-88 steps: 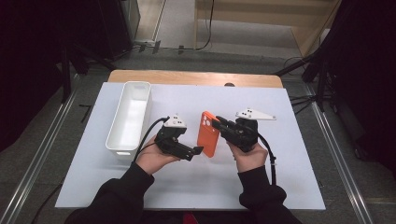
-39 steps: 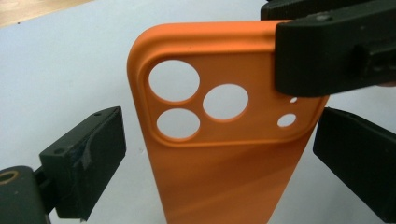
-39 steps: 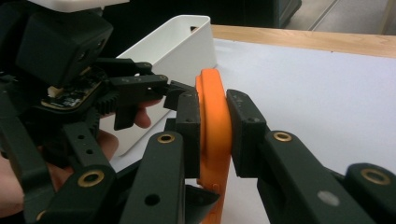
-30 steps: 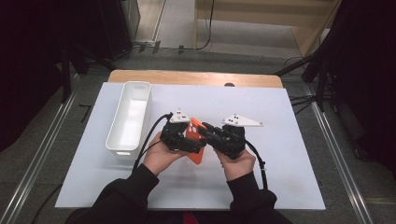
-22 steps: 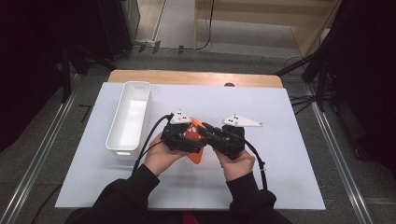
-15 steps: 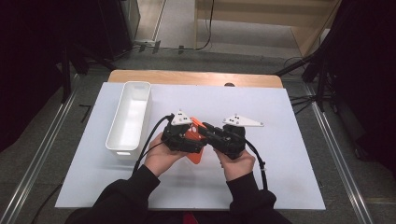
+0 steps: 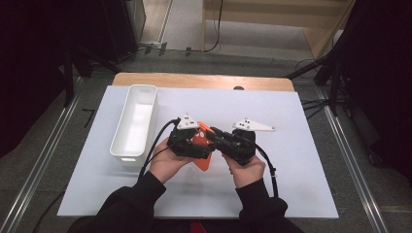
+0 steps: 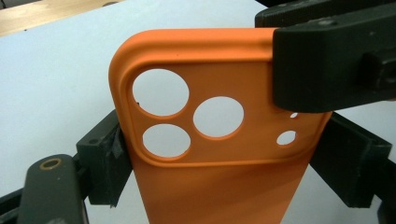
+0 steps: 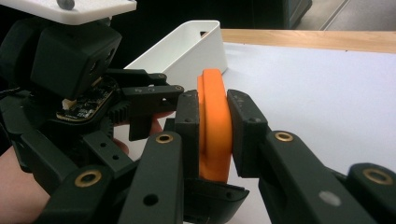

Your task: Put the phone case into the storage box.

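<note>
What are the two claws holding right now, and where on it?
Both hold the orange phone case. The left claw clamps its two long side edges just below the camera cutouts; the right claw pinches its front and back faces at a corner near the cutouts.

The orange phone case (image 8: 219, 140) runs off the left gripper view's bottom edge, its lower part unseen.

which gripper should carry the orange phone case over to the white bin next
Left, probably. The left gripper clamps both long edges of the orange phone case and sits nearer the white bin. The right gripper pinches only the top corner, so it could release.
</note>
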`<control>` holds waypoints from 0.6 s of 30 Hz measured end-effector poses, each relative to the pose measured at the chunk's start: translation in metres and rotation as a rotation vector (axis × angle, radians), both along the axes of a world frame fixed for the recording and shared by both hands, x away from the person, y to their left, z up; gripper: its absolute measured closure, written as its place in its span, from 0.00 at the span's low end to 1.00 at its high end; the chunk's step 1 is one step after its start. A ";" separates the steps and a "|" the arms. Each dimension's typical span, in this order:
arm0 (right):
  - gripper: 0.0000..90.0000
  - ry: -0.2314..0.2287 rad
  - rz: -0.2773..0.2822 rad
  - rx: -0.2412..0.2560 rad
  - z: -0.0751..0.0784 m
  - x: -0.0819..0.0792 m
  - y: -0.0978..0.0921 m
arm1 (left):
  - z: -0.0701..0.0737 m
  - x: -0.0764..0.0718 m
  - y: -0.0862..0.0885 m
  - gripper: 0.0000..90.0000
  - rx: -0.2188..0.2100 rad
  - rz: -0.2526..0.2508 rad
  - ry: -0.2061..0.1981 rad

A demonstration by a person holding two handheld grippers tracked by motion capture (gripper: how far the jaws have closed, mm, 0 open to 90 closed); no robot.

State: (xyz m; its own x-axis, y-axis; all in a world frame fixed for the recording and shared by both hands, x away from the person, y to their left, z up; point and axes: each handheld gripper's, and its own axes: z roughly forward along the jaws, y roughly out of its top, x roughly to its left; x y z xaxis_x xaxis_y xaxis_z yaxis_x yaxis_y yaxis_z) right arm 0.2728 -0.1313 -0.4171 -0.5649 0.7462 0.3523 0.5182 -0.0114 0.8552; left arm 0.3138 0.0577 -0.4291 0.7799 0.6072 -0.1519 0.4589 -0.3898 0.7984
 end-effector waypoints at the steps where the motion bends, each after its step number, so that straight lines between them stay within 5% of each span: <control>1: 0.81 0.001 0.001 0.002 0.000 0.000 0.000 | 0.000 0.000 0.000 0.17 0.000 0.000 0.000; 18: 0.66 -0.020 -0.012 0.066 0.008 0.000 -0.016 | 0.001 0.002 0.004 0.17 0.004 0.007 0.008</control>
State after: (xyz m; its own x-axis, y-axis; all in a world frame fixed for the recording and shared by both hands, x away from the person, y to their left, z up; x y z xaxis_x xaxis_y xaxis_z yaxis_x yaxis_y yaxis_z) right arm 0.2731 -0.1468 -0.4094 -0.5639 0.7281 0.3897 0.5001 -0.0744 0.8627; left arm 0.3162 0.0618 -0.4280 0.7746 0.6130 -0.1557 0.4678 -0.3897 0.7933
